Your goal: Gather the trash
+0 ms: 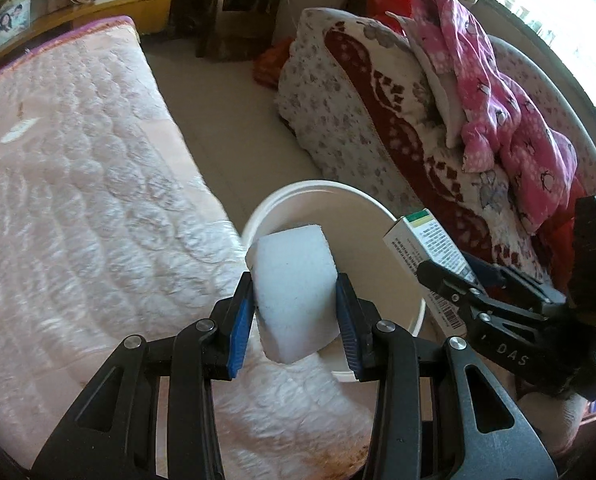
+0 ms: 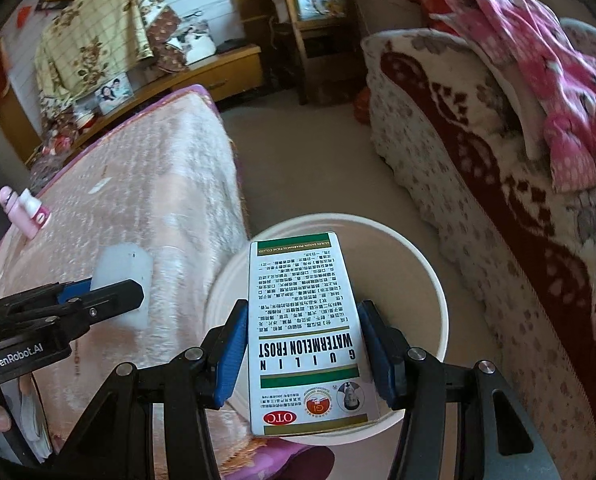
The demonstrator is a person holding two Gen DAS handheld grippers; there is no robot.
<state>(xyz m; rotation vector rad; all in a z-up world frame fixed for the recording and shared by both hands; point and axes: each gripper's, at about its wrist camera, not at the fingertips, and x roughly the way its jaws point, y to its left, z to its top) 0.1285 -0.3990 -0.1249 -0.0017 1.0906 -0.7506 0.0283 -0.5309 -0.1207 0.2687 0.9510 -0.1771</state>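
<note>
My left gripper point(image 1: 296, 300) is shut on a white foam block point(image 1: 294, 280), held above the near left rim of a white bucket point(image 1: 381, 216) on the floor. My right gripper point(image 2: 301, 344) is shut on a white and green medicine box point(image 2: 301, 320), held over the bucket point(image 2: 425, 264). In the left wrist view the right gripper point(image 1: 449, 276) with the box point(image 1: 425, 240) is at the bucket's right side. In the right wrist view the left gripper point(image 2: 114, 292) with the foam block point(image 2: 126, 268) is to the left, over the bed.
A pink quilted bed point(image 1: 78, 184) lies left of the bucket, a blanket-covered sofa point(image 1: 377, 112) with pink clothes point(image 1: 497, 92) to the right. A pink bottle point(image 2: 26, 212) lies on the bed. Tiled floor point(image 1: 218, 120) runs between them, with wooden furniture point(image 1: 238, 4) beyond.
</note>
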